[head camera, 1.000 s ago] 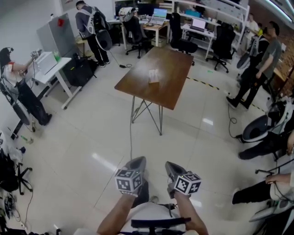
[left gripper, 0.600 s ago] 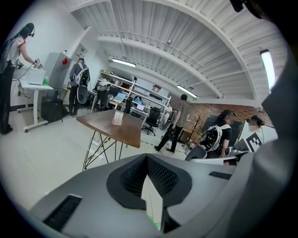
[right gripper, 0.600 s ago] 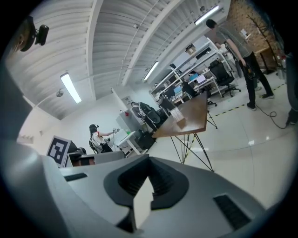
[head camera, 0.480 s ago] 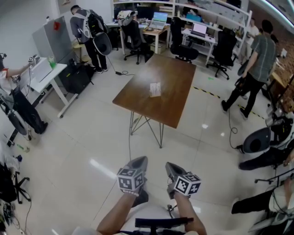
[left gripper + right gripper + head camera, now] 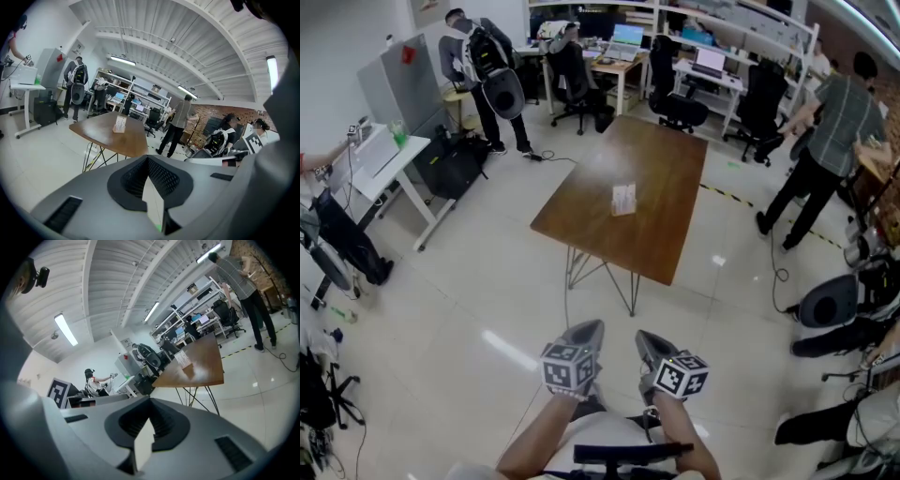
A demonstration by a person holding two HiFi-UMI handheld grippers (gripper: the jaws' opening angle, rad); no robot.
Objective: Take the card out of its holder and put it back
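A small white card in its holder [image 5: 623,199] stands upright near the middle of a brown wooden table [image 5: 661,234], far ahead of me. The left gripper view shows the card holder [image 5: 120,124] small on the table [image 5: 126,140]; the right gripper view has the card holder [image 5: 183,360] on the table [image 5: 206,373] too. My left gripper [image 5: 584,330] and right gripper [image 5: 649,339] are held side by side close to my body, over the floor, well short of the table. Both have their jaws together with nothing between them.
Several people stand around the room: one with a backpack [image 5: 480,66] at the back left, one in a grey shirt [image 5: 830,141] at the right. Office chairs [image 5: 675,89], desks with monitors and a white standing desk [image 5: 380,159] ring the table. A cable runs down the floor from the table.
The head view has shifted, so the table sits slightly lower and to the right. The person at the right has stepped further back. Both grippers stay in place, jaws together.
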